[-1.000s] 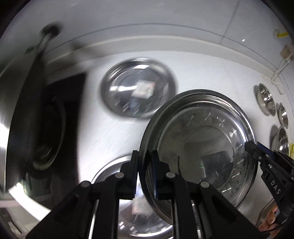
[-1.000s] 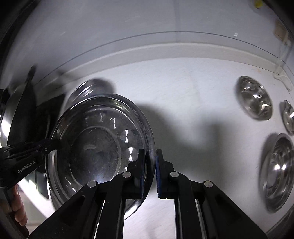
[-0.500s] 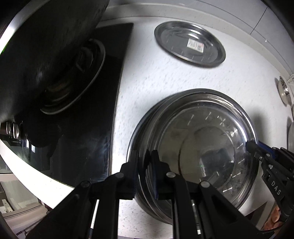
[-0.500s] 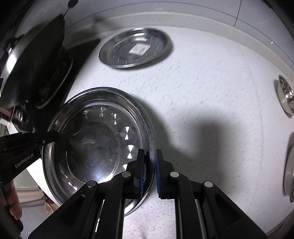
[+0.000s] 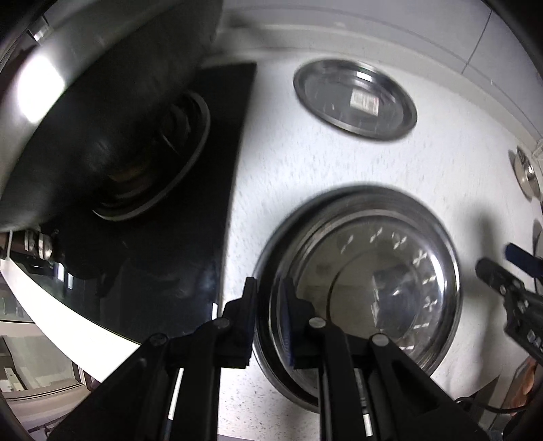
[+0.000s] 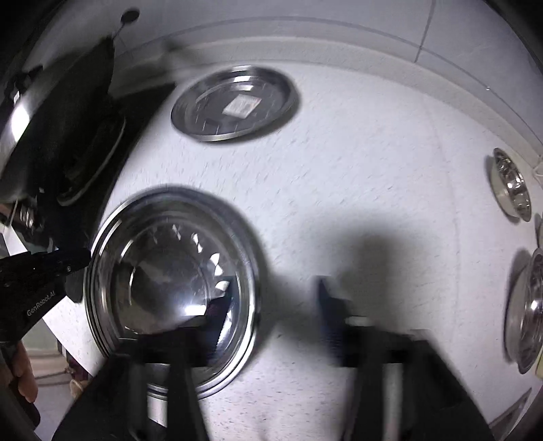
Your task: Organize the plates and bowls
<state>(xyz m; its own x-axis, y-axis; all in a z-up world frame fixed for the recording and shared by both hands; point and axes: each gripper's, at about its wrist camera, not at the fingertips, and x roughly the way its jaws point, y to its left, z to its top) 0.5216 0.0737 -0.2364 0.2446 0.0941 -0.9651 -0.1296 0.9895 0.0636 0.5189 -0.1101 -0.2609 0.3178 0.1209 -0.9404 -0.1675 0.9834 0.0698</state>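
My right hand-held gripper spread, left hand-held gripper pinching the stacked round steel plate rim: one-sided lift could tip it clattering onto the white speckled desk.

Countertop — white, finely speckled, lit from above with hard shadows. Wall — pale tiles with thin grout lines, meeting the countertop's far edge at a raised curved lip. Cooktop — black glass panel set at the countertop's left edge, ringed burner in it, metal knobs at its front.
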